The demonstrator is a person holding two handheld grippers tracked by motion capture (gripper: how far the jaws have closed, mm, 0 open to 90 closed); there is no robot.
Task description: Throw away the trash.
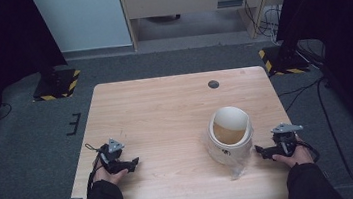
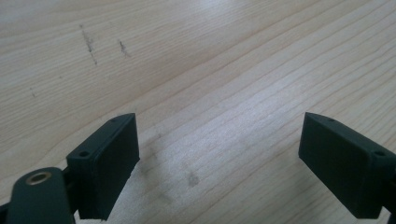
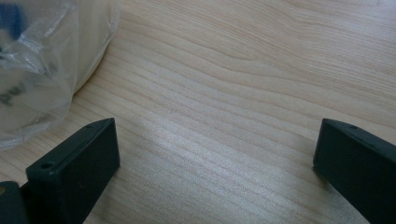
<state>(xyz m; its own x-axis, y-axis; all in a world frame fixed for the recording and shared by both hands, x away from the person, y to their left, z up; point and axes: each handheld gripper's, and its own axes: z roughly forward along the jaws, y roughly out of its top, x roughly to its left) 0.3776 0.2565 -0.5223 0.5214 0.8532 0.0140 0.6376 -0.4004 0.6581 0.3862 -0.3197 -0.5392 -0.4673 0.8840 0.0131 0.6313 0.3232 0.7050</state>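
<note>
A cream round tub (image 1: 229,133) with an open top stands on the right half of the wooden table (image 1: 165,106), with clear plastic film around its base. My right gripper (image 1: 259,149) rests low on the table just right of the tub, its jaws pointing toward it. In the right gripper view that gripper (image 3: 215,123) is open over bare wood, with the plastic-covered tub (image 3: 42,60) at the upper left. My left gripper (image 1: 134,162) lies near the table's front left, well away from the tub. It is open in the left gripper view (image 2: 219,119), with nothing between its jaws.
A dark round grommet (image 1: 213,84) sits near the table's far edge. Faint scuff marks (image 2: 88,44) cross the wood ahead of the left gripper. Black stands with yellow-striped bases (image 1: 57,85) and cables (image 1: 309,89) are on the carpet around the table.
</note>
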